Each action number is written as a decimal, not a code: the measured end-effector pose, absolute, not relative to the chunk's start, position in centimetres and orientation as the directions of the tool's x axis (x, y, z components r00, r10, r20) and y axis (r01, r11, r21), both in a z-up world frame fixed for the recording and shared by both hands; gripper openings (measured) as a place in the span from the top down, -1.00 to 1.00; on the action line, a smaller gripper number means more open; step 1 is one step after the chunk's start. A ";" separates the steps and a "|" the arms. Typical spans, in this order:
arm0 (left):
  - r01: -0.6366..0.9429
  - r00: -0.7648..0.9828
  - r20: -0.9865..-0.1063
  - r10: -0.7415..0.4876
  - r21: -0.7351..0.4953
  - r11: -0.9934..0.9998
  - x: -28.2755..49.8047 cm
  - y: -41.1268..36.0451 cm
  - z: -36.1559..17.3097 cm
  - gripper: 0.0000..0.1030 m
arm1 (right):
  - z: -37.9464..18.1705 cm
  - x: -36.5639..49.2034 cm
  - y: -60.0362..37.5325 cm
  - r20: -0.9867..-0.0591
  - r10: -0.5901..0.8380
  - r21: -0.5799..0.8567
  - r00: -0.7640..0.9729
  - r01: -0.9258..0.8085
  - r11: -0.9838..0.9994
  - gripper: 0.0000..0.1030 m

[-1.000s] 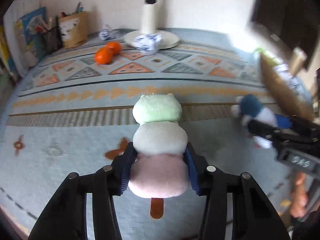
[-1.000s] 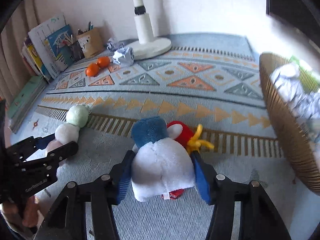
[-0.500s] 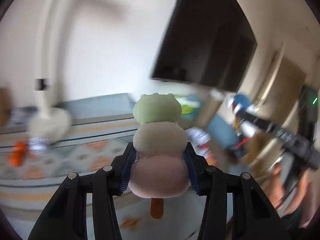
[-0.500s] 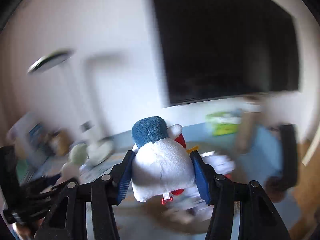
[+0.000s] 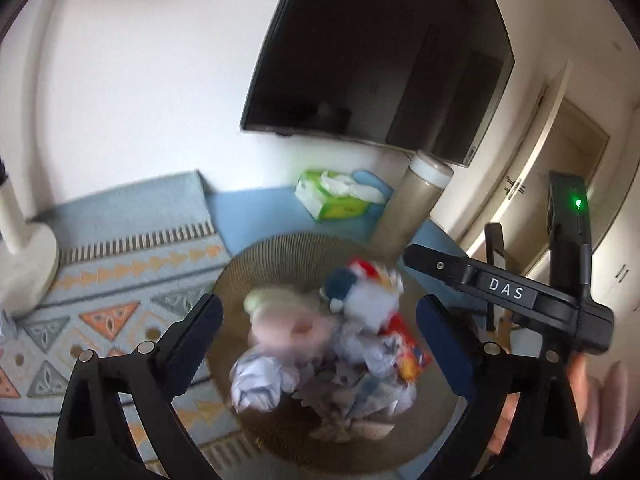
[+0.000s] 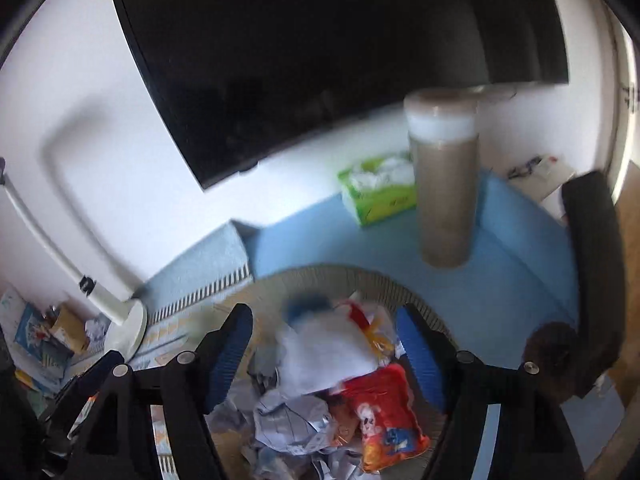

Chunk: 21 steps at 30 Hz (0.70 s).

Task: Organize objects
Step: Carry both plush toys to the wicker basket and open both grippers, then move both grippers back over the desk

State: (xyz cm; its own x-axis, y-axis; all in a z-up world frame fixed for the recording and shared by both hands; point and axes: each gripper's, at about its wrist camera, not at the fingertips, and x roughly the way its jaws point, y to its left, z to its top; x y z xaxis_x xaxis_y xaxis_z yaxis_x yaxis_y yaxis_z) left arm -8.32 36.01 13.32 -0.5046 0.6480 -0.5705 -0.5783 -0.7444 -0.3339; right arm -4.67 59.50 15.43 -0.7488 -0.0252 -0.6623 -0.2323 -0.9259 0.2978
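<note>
I can't resolve the motion-smeared pink-and-green plush toy [image 5: 286, 316]; the round woven basket's [image 5: 280, 252] near rim is cut off.

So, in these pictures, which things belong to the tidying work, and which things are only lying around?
Part of the job:
- pastel plush, dropping from the opening left gripper
- blue-and-white plush, leaving the opening right gripper
- woven basket
- crumpled paper in the basket

Just lying about:
- tissue box
- tall canister
- wall screen
- lamp base
</note>
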 end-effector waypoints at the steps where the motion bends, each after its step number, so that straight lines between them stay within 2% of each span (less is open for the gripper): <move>1: -0.567 -0.513 -0.575 0.637 -0.330 -0.755 -8.1 35.1 13.0 -0.89 | 14.9 -4.2 59.5 -0.664 -0.033 0.305 -0.747 -0.231 -0.924 -0.42; 4: -0.535 -0.545 -0.571 0.613 -0.326 -0.779 -7.0 31.6 13.1 -0.89 | 13.8 -3.1 59.7 -0.664 -0.067 0.331 -0.745 -0.213 -0.919 -0.42; 8: -0.486 -0.624 -0.517 0.587 -0.331 -0.809 -3.3 24.1 14.6 -0.89 | 15.5 -0.4 56.5 -0.609 -0.120 0.345 -0.784 -0.125 -0.930 -0.42; 10: -0.418 -0.706 -0.504 0.497 -0.269 -0.868 -1.3 19.6 15.7 -0.90 | 17.8 0.8 53.2 -0.566 -0.173 0.334 -0.806 -0.033 -0.942 -0.42; 12: -0.336 -0.772 -0.495 0.398 -0.214 -0.917 0.2 15.5 16.1 -0.99 | 19.4 1.6 49.6 -0.535 -0.223 0.323 -0.815 0.047 -0.945 -0.42; 14: -0.262 -0.798 -0.513 0.317 -0.177 -0.949 1.1 11.9 15.5 -0.99 | 20.8 2.5 45.3 -0.503 -0.329 0.337 -0.799 0.169 -0.926 -0.50; 16: -0.194 -0.791 -0.562 0.243 -0.146 -0.970 1.2 8.8 13.6 -0.99 | 19.9 2.4 41.8 -0.493 -0.505 0.448 -0.708 0.292 -0.845 -0.65; 18: -0.089 -0.775 -0.617 0.134 -0.104 -0.991 1.0 6.6 10.8 -0.99 | 16.7 1.8 37.3 -0.514 -0.643 0.552 -0.567 0.355 -0.755 -0.65; 21: -0.024 -0.741 -0.668 0.070 -0.078 -0.997 0.3 4.5 6.9 -0.99 | 11.1 1.0 31.2 -0.631 -0.579 0.455 -0.515 0.359 -0.815 -0.64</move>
